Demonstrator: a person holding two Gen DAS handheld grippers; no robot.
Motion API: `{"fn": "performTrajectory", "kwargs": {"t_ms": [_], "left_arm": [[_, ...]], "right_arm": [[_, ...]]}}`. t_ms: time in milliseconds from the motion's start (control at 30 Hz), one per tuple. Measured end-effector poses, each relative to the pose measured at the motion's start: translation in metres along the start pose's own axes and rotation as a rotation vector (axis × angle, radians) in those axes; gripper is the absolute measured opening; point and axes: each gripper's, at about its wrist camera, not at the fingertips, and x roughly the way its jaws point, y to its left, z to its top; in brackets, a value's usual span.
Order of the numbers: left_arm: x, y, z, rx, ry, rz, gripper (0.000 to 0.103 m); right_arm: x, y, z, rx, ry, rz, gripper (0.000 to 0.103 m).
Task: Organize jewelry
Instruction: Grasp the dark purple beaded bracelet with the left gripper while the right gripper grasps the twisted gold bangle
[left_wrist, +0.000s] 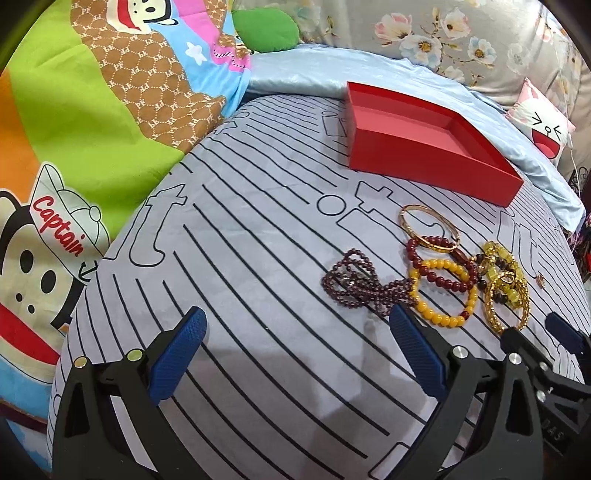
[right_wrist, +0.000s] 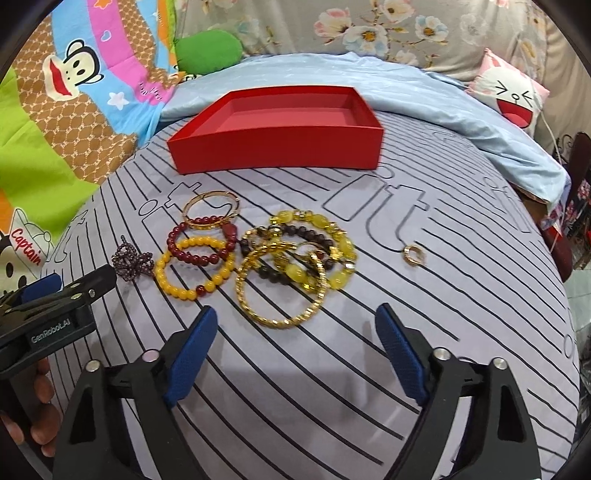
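An empty red box (left_wrist: 424, 147) (right_wrist: 277, 136) sits at the back of the striped grey sheet. In front of it lies a pile of bracelets: a yellow bead bracelet (right_wrist: 175, 284) (left_wrist: 460, 319), a dark red bead bracelet (right_wrist: 199, 254), a thin gold bangle (right_wrist: 194, 208) (left_wrist: 406, 218), a gold chain bangle (right_wrist: 273, 321), a yellow-and-brown bead bracelet (right_wrist: 314, 221) and a purple bead strand (left_wrist: 351, 284) (right_wrist: 133, 260). A small gold ring (right_wrist: 414, 254) lies apart to the right. My left gripper (left_wrist: 299, 325) is open, left of the pile. My right gripper (right_wrist: 295, 321) is open, just before the gold chain bangle.
A cartoon monkey quilt (left_wrist: 92, 129) lies to the left. A light blue blanket (right_wrist: 424, 96), a floral pillow (right_wrist: 406, 29) and a white-and-pink face cushion (right_wrist: 513, 99) lie behind the box. The bed's edge drops off at the right.
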Motion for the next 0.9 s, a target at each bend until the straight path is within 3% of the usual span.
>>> {"fn": "performTrajectory", "kwargs": {"t_ms": [400,900], "left_arm": [[0.005,0.005,-0.002,-0.008,0.013,-0.001,0.095],[0.017,-0.01,0.005,0.01,0.028,-0.046,0.093]], "right_arm": [[0.023,0.008,0.011,0.004,0.026,-0.009,0.057],[0.01,-0.005,0.008,0.023,0.005,-0.008,0.056]]}}
